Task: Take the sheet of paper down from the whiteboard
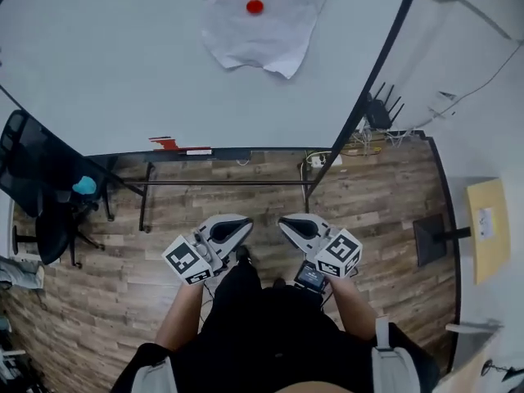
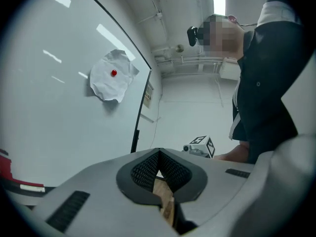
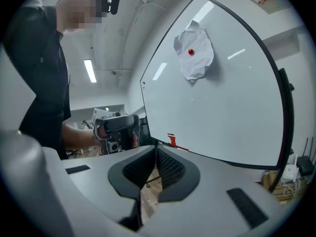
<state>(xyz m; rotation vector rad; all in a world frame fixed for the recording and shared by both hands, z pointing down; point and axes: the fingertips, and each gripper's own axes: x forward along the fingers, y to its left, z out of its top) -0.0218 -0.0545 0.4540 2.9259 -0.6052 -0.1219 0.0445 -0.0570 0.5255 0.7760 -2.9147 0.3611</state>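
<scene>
A crumpled white sheet of paper point(image 1: 264, 33) hangs on the whiteboard point(image 1: 115, 64), pinned by a round red magnet point(image 1: 255, 6). Both grippers are held low in front of the person, well short of the board and below the sheet. The left gripper point(image 1: 232, 230) and the right gripper point(image 1: 293, 228) sit side by side, each with jaws together and nothing between them. In the left gripper view the paper point(image 2: 111, 77) is up and to the left of the shut left gripper point(image 2: 159, 155). From the shut right gripper point(image 3: 157, 152), the paper point(image 3: 195, 52) is up and to the right.
A black office chair point(image 1: 39, 193) stands at the left by the board's stand. A red item point(image 1: 166, 144) lies on the board's ledge. Cables and a router point(image 1: 375, 115) sit at the board's right end. A black-based stand point(image 1: 430, 238) and a yellow panel point(image 1: 488, 228) are at the right.
</scene>
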